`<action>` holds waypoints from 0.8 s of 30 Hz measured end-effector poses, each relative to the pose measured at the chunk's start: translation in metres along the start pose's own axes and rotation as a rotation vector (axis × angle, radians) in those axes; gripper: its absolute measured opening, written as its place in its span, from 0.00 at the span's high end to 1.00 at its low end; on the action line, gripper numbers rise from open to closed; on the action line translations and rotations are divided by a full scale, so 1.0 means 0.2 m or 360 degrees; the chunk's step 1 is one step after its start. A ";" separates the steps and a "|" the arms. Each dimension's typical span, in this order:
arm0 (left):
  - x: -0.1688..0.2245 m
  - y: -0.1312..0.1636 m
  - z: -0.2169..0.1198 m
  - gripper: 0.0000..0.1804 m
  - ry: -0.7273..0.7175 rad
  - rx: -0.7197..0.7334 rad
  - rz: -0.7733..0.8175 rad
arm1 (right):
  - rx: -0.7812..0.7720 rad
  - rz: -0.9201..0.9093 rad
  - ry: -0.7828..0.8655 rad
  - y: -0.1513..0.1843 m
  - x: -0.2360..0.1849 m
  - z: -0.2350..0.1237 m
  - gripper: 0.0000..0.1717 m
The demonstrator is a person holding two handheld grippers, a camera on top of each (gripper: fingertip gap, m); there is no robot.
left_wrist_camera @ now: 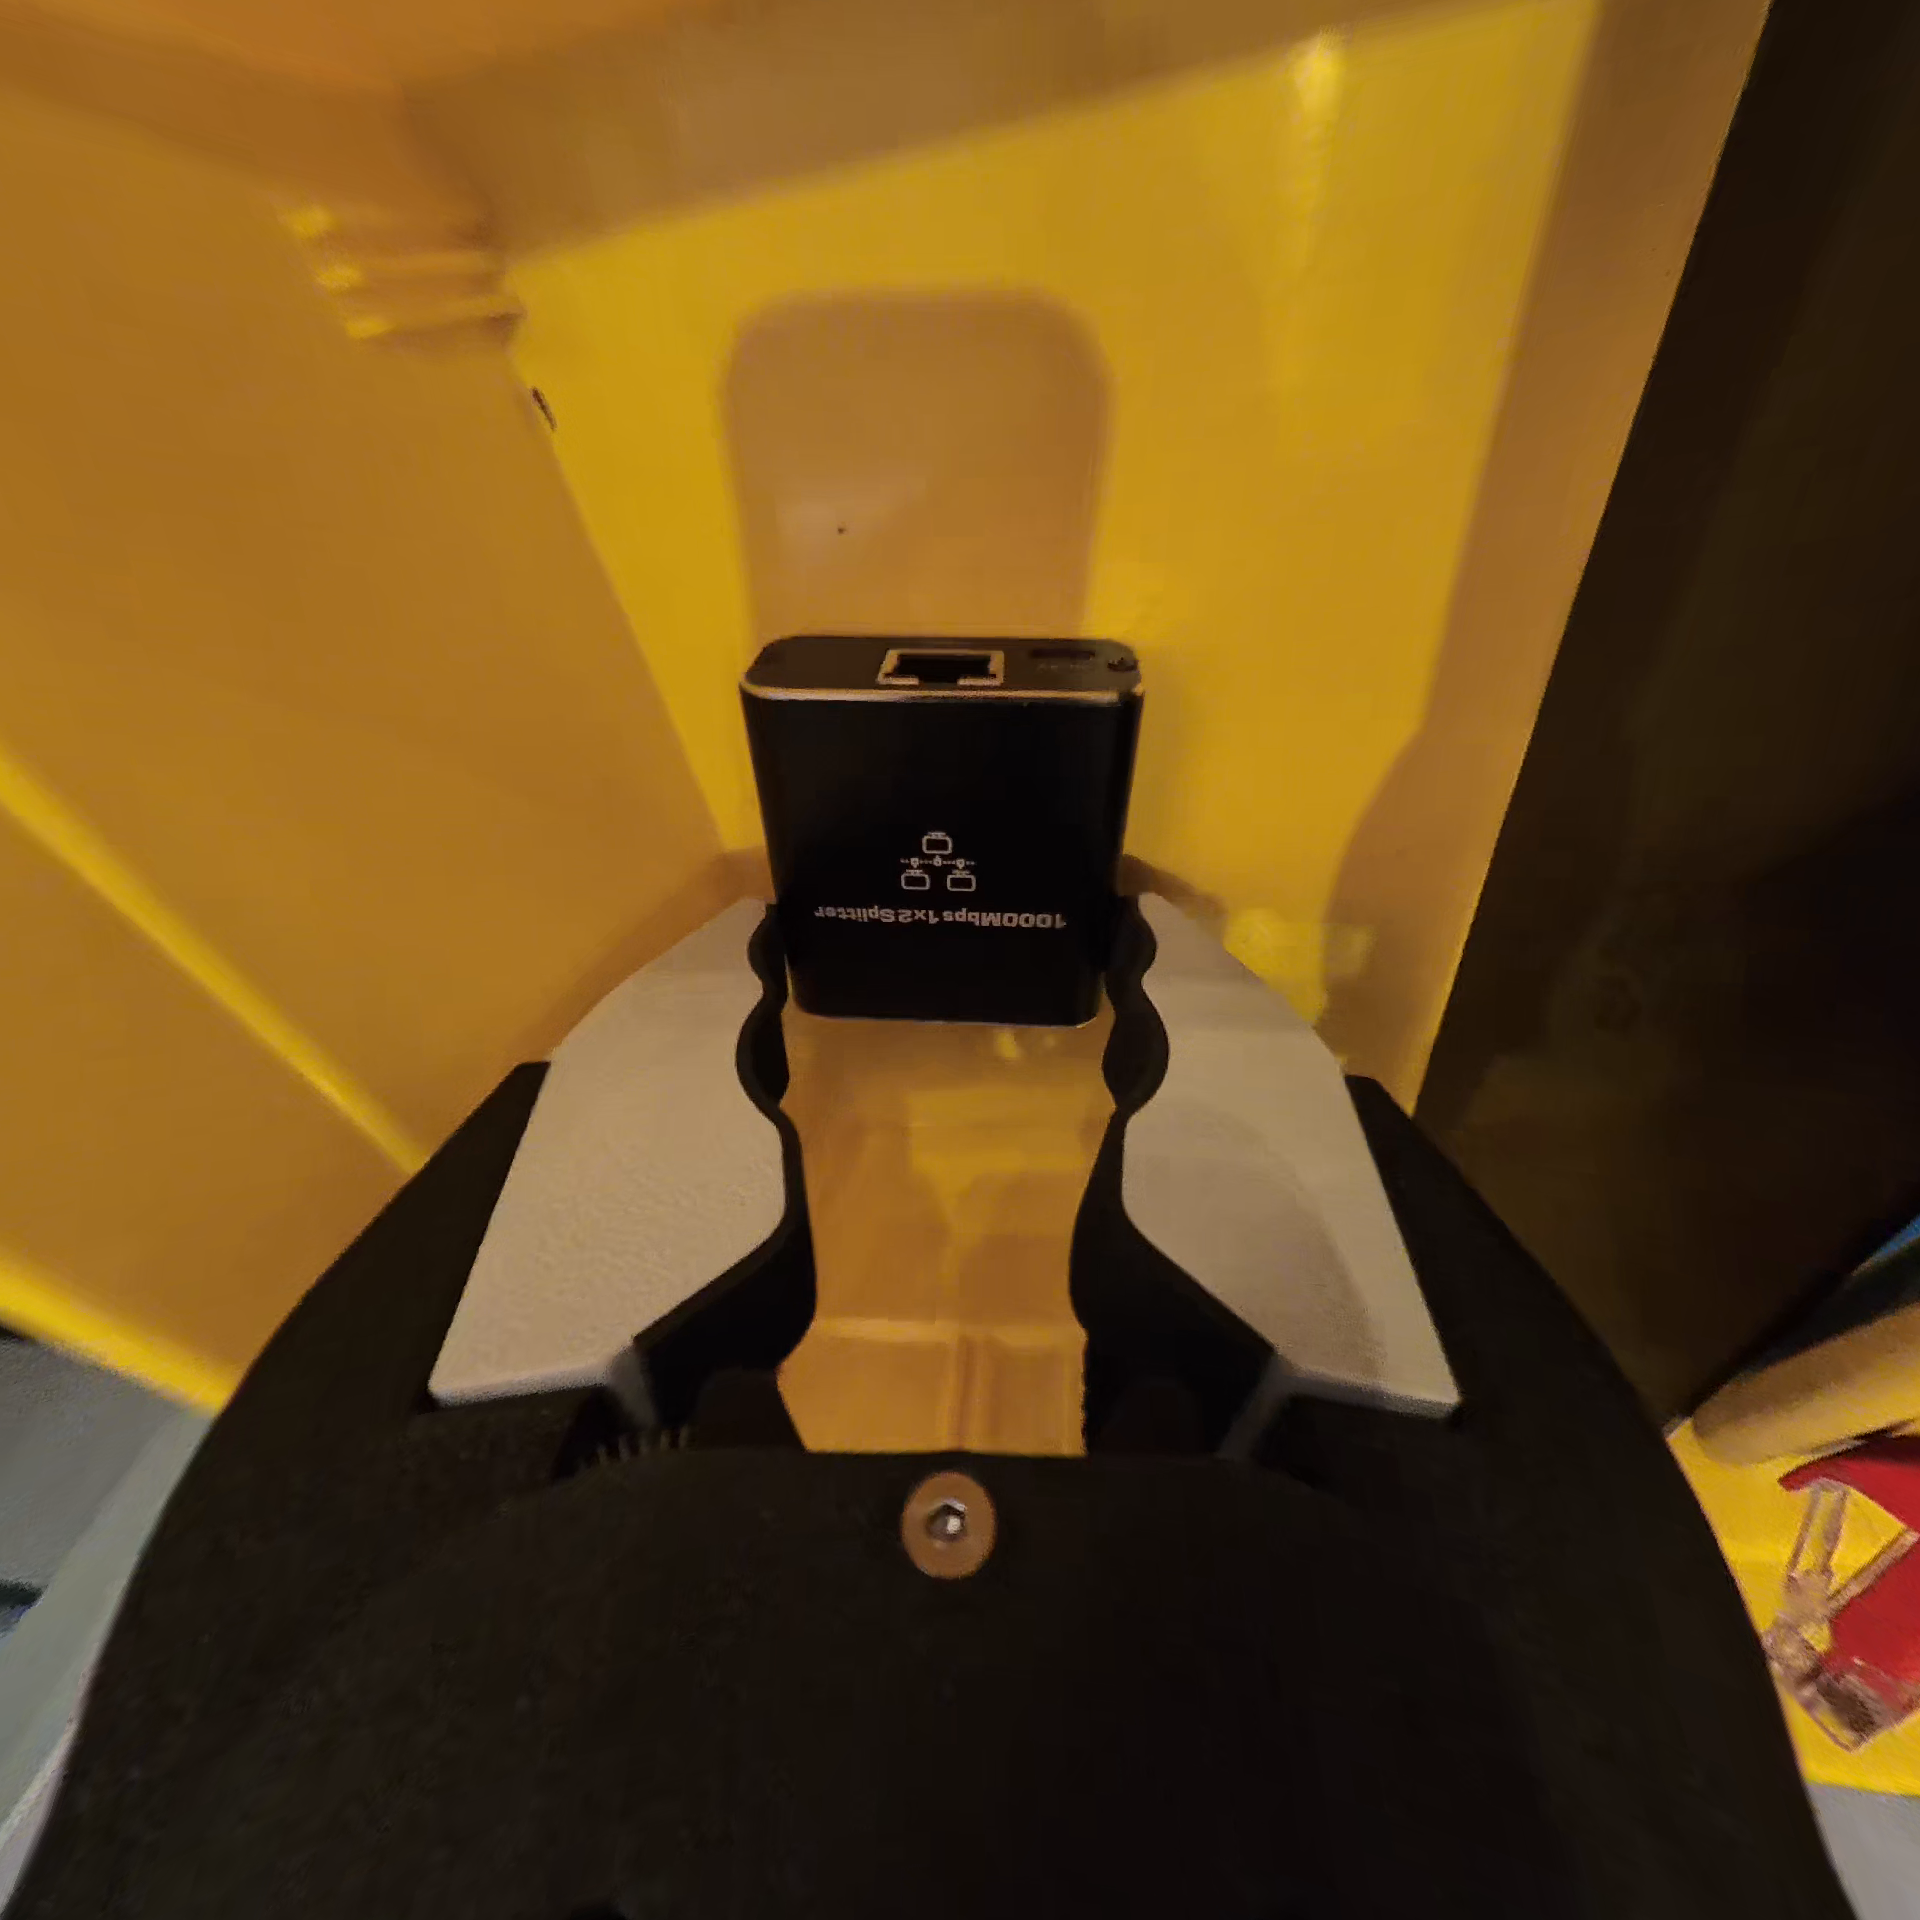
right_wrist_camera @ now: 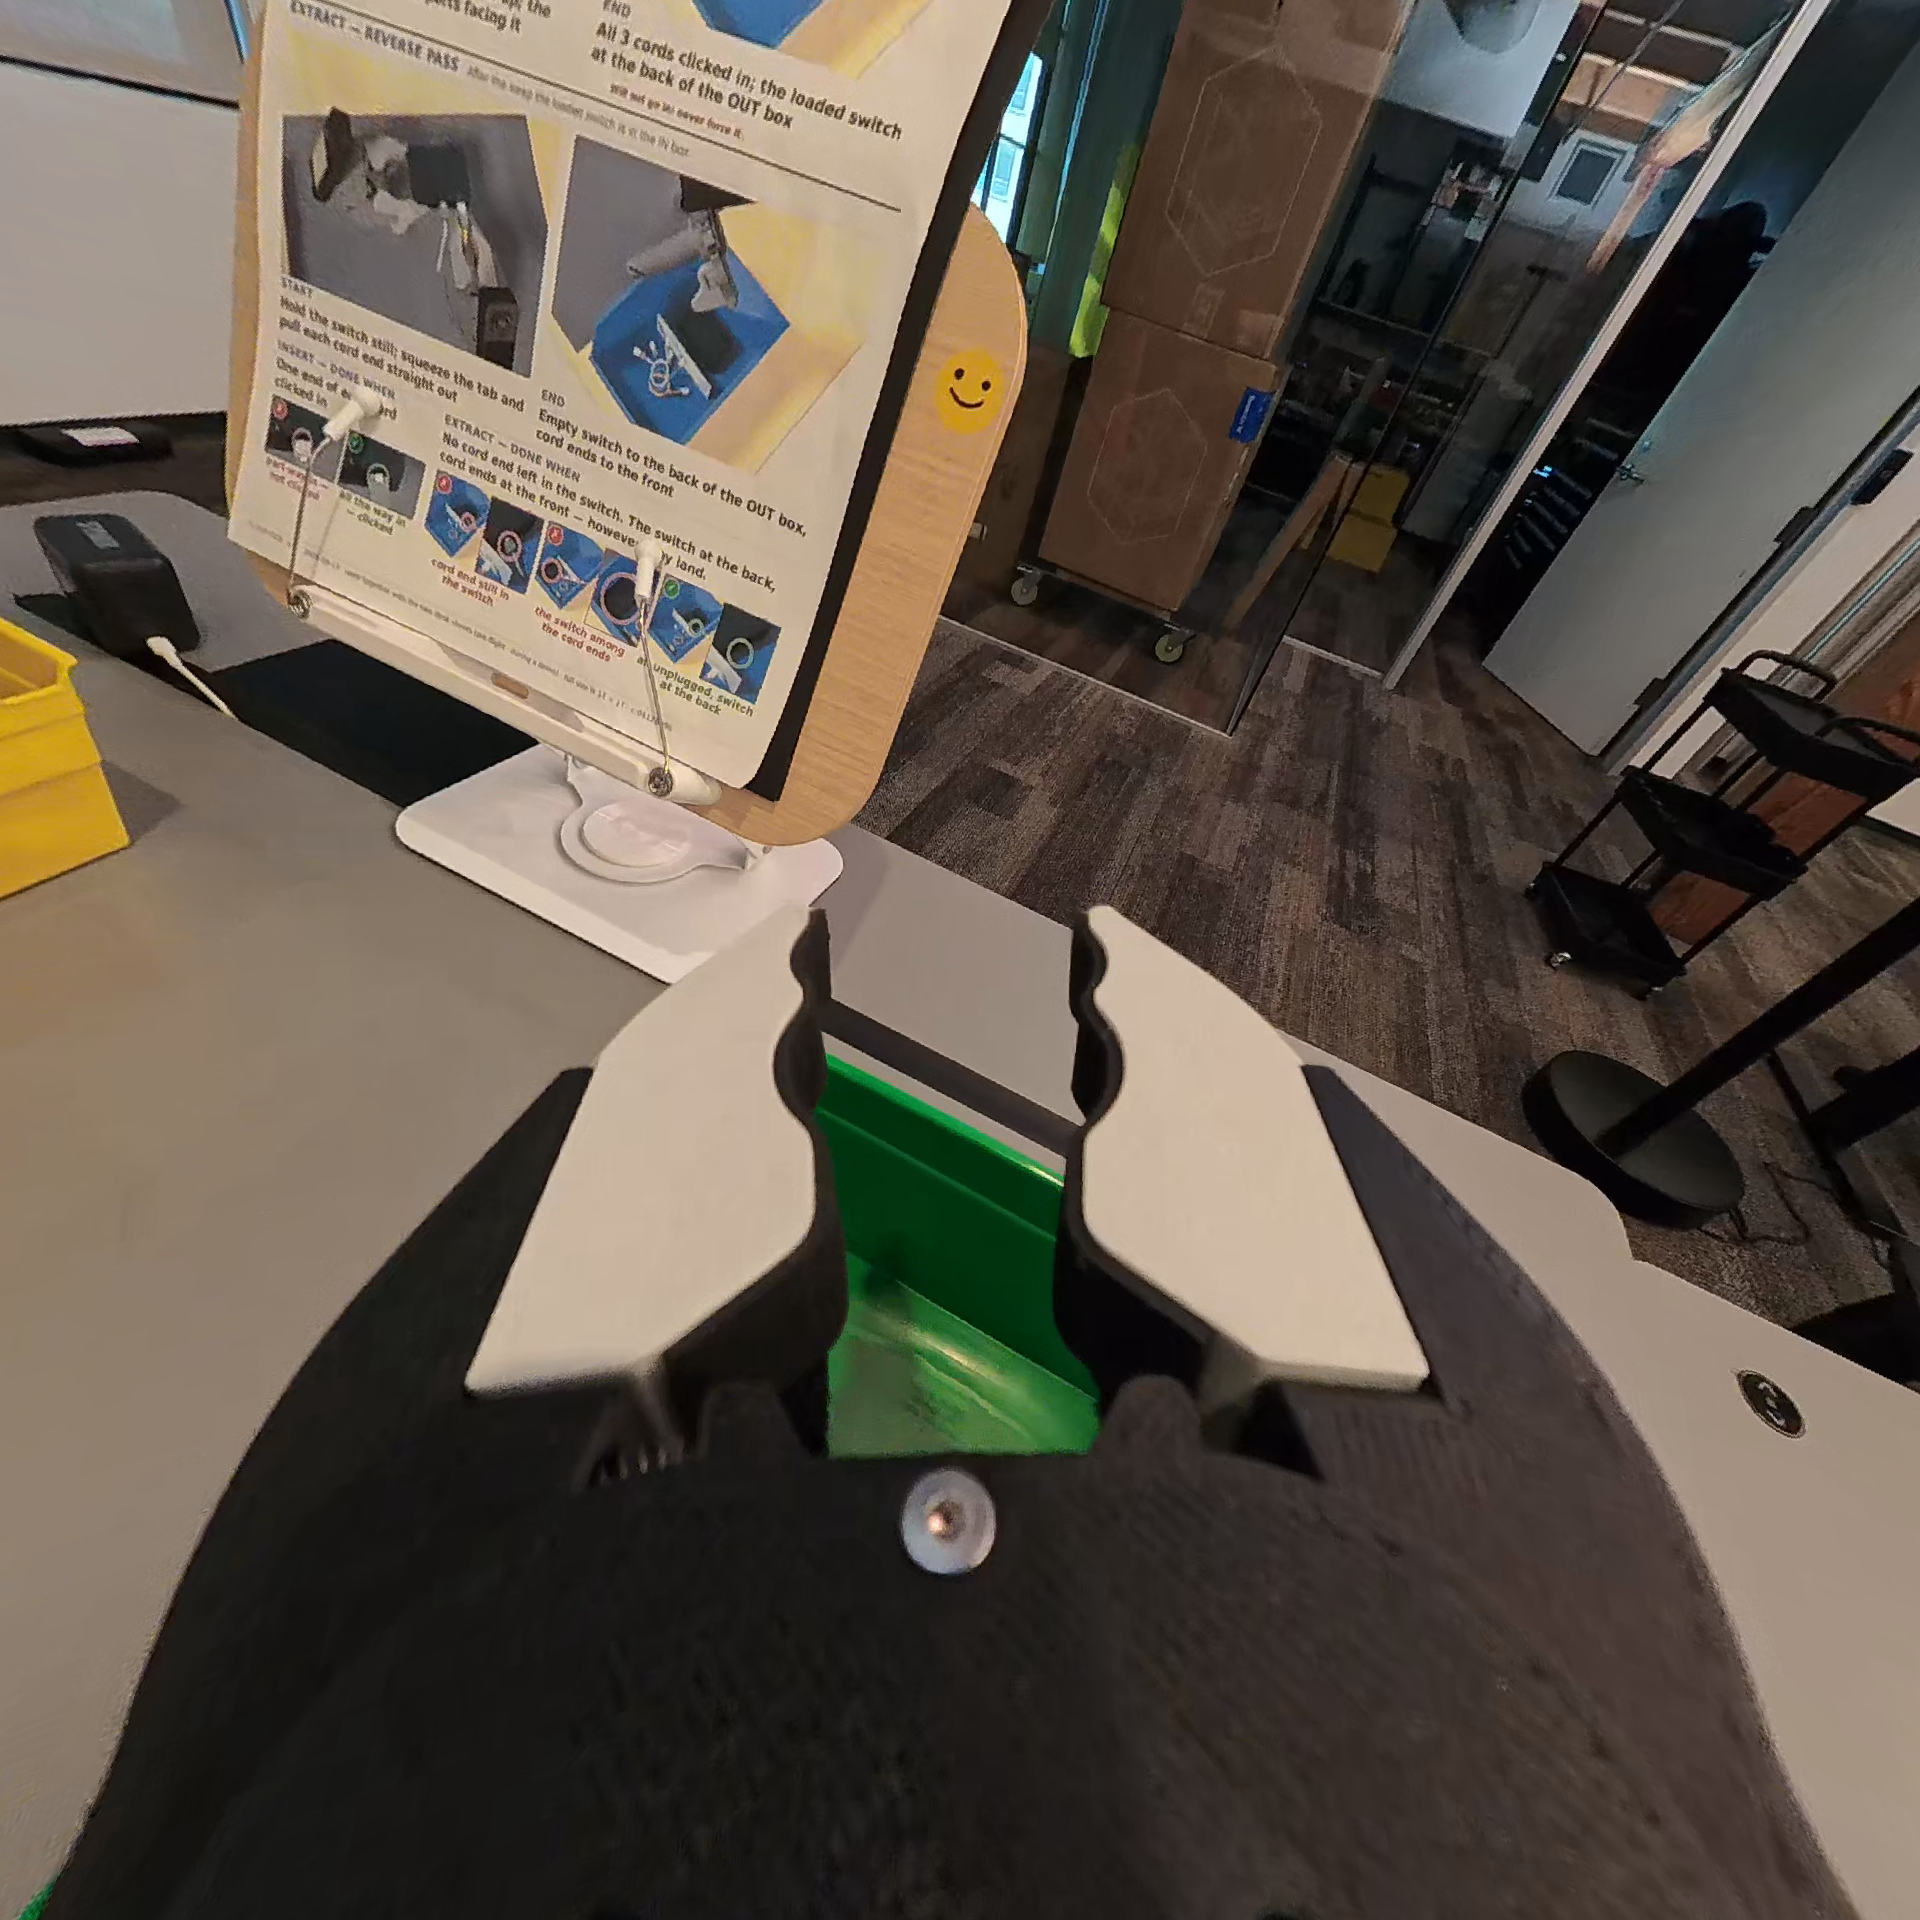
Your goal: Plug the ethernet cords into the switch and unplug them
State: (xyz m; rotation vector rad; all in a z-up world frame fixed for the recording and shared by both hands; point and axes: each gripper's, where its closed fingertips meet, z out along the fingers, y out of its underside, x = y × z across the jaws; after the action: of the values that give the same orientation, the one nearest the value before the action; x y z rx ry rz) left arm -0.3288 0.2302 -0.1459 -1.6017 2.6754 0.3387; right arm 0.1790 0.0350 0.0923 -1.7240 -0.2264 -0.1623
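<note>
The black switch (left_wrist_camera: 940, 831) stands on end inside the yellow bin (left_wrist_camera: 312, 623), its long axis running straight away from the left gripper (left_wrist_camera: 943, 935), with the single-port end face turned up and away toward the bin's back wall and its printed face toward the camera. Its near end sits between the tips of the left gripper's jaws, whose black wavy pads (left_wrist_camera: 764, 966) lie against its two narrow sides; the jaws are spread to the switch's width and grip only its lower part, the rest standing clear beyond them. To the right of the switch, at the view's lower edge, lies a red cord (left_wrist_camera: 1860, 1507) with a clear plug (left_wrist_camera: 1808, 1652) on the yellow surface. The right gripper (right_wrist_camera: 948, 966) hangs over a green bin (right_wrist_camera: 935, 1247) at the edge of the grey table (right_wrist_camera: 260, 1039), its jaws moderately open with nothing between them; a paper sheet on a white stand (right_wrist_camera: 623, 873) stands beyond it.
</note>
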 end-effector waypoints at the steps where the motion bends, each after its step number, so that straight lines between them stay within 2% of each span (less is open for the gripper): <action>1: -0.01 0.01 -0.02 0.67 -0.0046 -0.0014 0.0008 | -0.0003 -0.0009 0.0004 0.00 0.00 0.00 0.74; 6: -0.05 0.06 -0.21 0.67 -0.0224 -0.0111 -0.0040 | 0.0002 -0.0042 0.0016 0.00 0.02 -0.02 0.74; 10: -0.03 0.10 -0.42 0.67 -0.0320 -0.0289 -0.0025 | 0.0031 -0.0031 0.0010 -0.02 0.03 -0.06 0.74; 13: -0.03 0.06 -0.62 0.67 -0.0430 -0.0356 -0.0031 | 0.0073 -0.0044 0.0034 -0.05 0.05 -0.12 0.74; 15: -0.03 -0.07 -0.76 0.68 -0.0493 -0.0265 -0.0081 | 0.0100 -0.0049 0.0039 -0.08 0.06 -0.17 0.74; 18: 0.02 -0.46 -0.89 0.68 -0.0483 0.0050 -0.0160 | 0.0111 -0.0056 0.0021 -0.10 0.06 -0.25 0.74; 21: 0.13 -0.92 -0.85 0.68 -0.0340 0.0343 -0.0153 | 0.0119 -0.0054 -0.0041 -0.12 0.04 -0.34 0.74; 24: 0.19 -1.21 -0.70 0.68 -0.0291 0.0335 -0.0022 | 0.0132 -0.0064 -0.0074 -0.12 0.03 -0.42 0.74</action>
State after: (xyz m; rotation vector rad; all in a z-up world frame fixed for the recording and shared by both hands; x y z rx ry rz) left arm -0.1220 0.0608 -0.0584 -1.4531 2.4698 0.1858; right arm 0.1817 -0.0437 0.1305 -1.6429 -0.2983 -0.1402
